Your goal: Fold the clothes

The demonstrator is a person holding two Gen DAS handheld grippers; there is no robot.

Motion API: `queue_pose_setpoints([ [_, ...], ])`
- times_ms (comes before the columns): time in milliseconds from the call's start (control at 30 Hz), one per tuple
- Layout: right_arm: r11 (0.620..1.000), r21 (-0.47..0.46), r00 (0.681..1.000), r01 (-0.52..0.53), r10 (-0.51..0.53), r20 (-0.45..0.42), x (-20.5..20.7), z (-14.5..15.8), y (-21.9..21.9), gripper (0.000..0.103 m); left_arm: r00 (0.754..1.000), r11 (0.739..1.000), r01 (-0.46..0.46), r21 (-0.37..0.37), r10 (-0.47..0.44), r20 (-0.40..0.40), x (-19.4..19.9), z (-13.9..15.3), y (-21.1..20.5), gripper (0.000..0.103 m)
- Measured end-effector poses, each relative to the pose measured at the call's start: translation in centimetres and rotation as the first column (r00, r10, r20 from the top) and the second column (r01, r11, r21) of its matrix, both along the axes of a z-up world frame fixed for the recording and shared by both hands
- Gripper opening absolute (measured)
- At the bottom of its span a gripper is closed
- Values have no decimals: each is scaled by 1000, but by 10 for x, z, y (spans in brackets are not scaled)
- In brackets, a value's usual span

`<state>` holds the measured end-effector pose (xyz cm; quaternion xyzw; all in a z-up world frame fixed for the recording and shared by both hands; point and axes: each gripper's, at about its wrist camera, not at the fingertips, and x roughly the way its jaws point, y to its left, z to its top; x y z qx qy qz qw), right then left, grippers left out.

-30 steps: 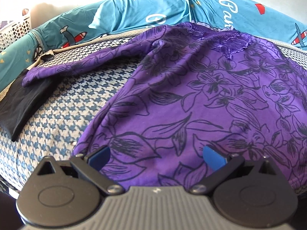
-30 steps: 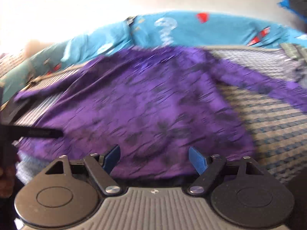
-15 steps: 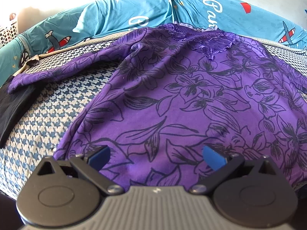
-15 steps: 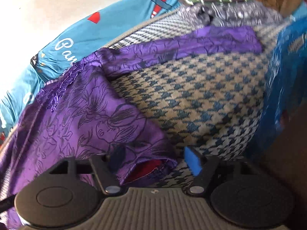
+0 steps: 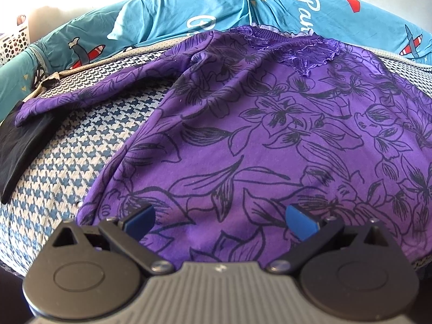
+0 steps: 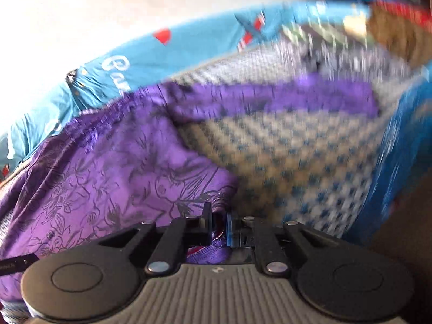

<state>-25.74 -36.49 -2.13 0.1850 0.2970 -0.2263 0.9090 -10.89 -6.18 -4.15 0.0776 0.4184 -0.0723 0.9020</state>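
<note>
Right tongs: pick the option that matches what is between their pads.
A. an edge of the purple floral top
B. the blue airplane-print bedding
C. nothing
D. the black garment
A: the right tongs are closing with a bunched edge of the purple floral top pinched between their pads, over the houndstooth cover.

Shirt [image 5: 270, 140] spread on bed [image 5: 89, 145], collar at 12 o'clock.
One sleeve [image 5: 89, 94] runs to 9 o'clock, its cuff lying on a folded cloth [image 5: 19, 145]. A quilt [image 5: 167, 16] lies behind at 12 o'clock, a basket [image 5: 13, 40] at 10 o'clock.
</note>
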Motion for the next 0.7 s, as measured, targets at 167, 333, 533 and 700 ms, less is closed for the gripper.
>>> queue_pose_setpoints([
  [167, 998, -64, 999, 5, -3, 33, -12, 19, 6, 9, 1000, 1000, -26, 13, 26, 10, 1, 2, 4, 103],
  [333, 991, -116, 998, 63, -60, 35, -19, 28, 2, 8, 999, 999, -53, 9, 53, 5, 3, 3, 11, 103],
  [533, 986, -149, 996, 78, -84, -40, -15, 27, 8, 12, 998, 998, -68, 10, 68, 1, 6, 3, 15, 103],
  [700, 984, -160, 996, 77, -81, -23, -15, 39, 8, 34, 997, 997, -79, -20, 79, -18, 8, 4, 18, 103],
])
